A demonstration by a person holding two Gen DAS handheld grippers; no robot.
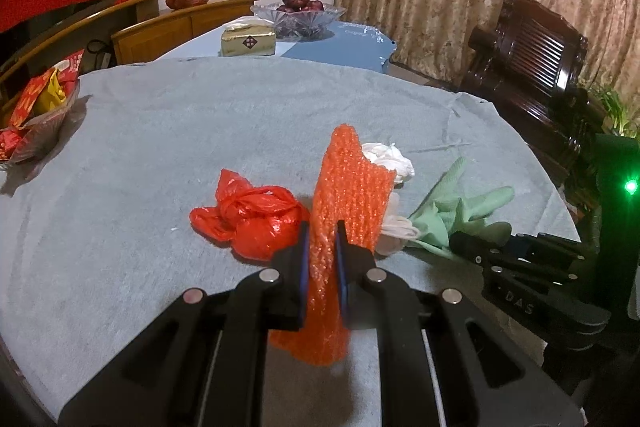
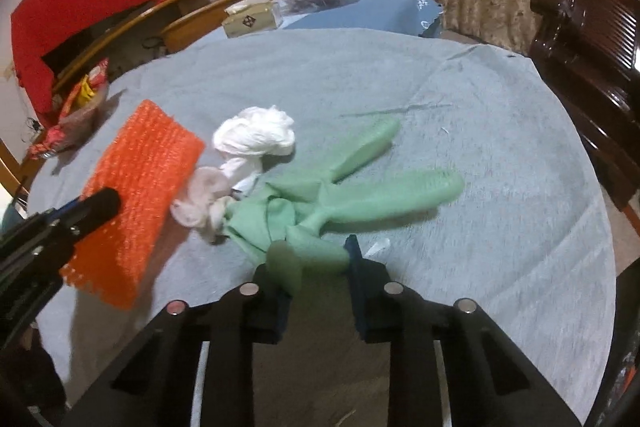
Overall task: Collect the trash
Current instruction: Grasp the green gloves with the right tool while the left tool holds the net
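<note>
A: From the left wrist view, we see the left gripper (image 1: 322,233) with its jaws clamped tight on an orange foam net (image 1: 348,195), which stands up between the pads above the grey tablecloth (image 1: 180,131). A knotted red plastic bag (image 1: 252,217) lies just left of it.

B: And behind the net?

A: A crumpled white tissue (image 1: 390,157), with a green glove (image 1: 452,211) to its right. The right gripper (image 1: 464,241) reaches in at the glove from the right edge (its fingertips are hidden from here).

B: What do we get from the right wrist view?

A: The right gripper (image 2: 320,259) is over the near end of the green glove (image 2: 360,187). The glove's cuff lies between the fingers (image 2: 354,251), but the picture is blurred, so we cannot tell whether the pads press on it. The white tissue (image 2: 256,137) sits just beyond the glove, and the left gripper (image 2: 100,203) holds the orange foam net (image 2: 140,187) at the left.
</note>
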